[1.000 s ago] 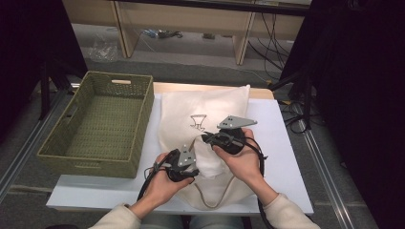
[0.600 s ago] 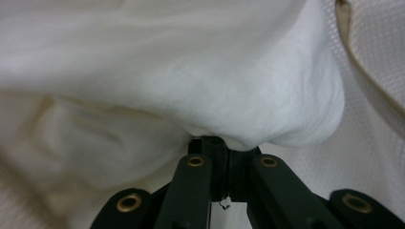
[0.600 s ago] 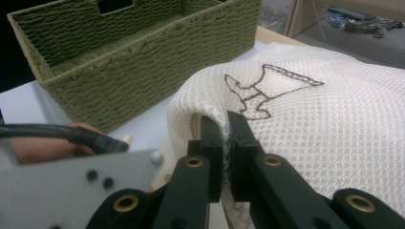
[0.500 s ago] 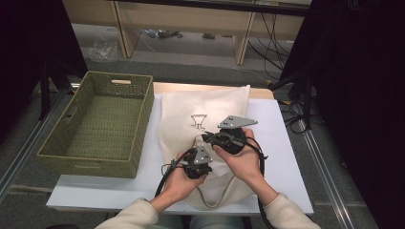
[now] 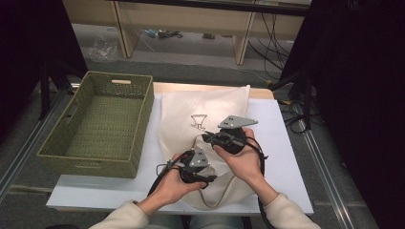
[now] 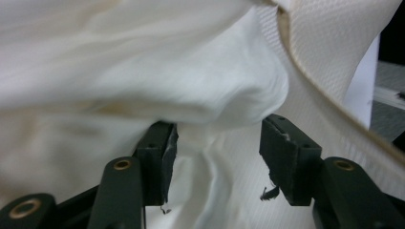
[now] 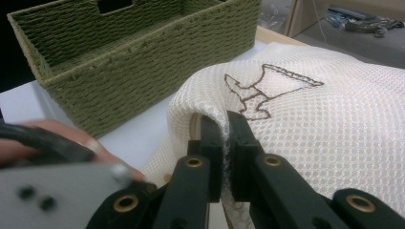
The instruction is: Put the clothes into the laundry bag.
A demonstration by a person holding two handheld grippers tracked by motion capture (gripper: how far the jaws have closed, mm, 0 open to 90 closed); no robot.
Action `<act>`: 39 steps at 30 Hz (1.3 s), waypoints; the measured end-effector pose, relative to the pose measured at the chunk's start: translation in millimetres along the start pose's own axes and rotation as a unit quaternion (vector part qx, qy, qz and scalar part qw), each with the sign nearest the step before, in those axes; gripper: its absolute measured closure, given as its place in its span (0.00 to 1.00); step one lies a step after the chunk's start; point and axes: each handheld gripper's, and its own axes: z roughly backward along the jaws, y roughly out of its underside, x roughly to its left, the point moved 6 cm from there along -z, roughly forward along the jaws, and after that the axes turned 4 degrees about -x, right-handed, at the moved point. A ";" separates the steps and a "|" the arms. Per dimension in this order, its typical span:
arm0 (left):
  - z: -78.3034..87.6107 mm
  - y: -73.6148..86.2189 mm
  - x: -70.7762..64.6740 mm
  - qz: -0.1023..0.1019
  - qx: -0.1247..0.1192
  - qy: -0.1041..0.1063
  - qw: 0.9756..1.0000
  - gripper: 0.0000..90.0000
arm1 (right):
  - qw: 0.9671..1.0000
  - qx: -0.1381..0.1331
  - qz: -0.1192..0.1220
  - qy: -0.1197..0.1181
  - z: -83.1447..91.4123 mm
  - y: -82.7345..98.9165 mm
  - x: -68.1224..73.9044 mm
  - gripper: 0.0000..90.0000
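Observation:
A white mesh laundry bag [image 5: 205, 107] with a brown embroidered emblem [image 7: 267, 90] lies on the white table [image 5: 282, 143]. My right gripper [image 7: 224, 119] is shut on a raised fold of the bag's mesh near its opening, also seen from above [image 5: 204, 137]. My left gripper [image 6: 217, 138] sits at the bag's near end [image 5: 209, 178]. Its jaws have just been opening and stand apart. A loose fold of white cloth [image 6: 143, 86] drapes over and between them without being pinched. The beige drawstring cord [image 6: 325, 90] runs past on the right.
A green woven basket [image 5: 86, 164] stands on the table's left side, close beside the bag, its wall [image 7: 143, 62] near my right gripper. The cord loops [image 5: 217, 204] toward the table's front edge. The floor and shelving lie beyond the far edge.
My left hand has shifted a little to the right, toward the bag's opening. The right hand has kept still with its grip on the mesh.

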 end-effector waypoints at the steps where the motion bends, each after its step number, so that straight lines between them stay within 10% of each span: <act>1: 3.6 1.8 0.6 0.000 0.002 0.000 1.000 0.50 | 1.000 0.001 0.000 0.000 -0.1 0.2 0.3 0.98; 17: 37.2 26.5 17.5 0.010 0.043 -0.035 0.998 0.53 | 1.000 0.003 -0.001 0.002 -0.4 0.6 0.4 0.98; 28: 40.5 51.2 32.2 0.043 0.091 -0.097 0.990 0.47 | 1.000 0.007 -0.009 0.004 -1.6 1.3 2.7 0.97; 39: 25.7 37.5 10.6 0.018 0.091 -0.043 0.995 0.59 | 1.000 0.008 -0.008 0.005 -1.2 1.3 3.7 0.97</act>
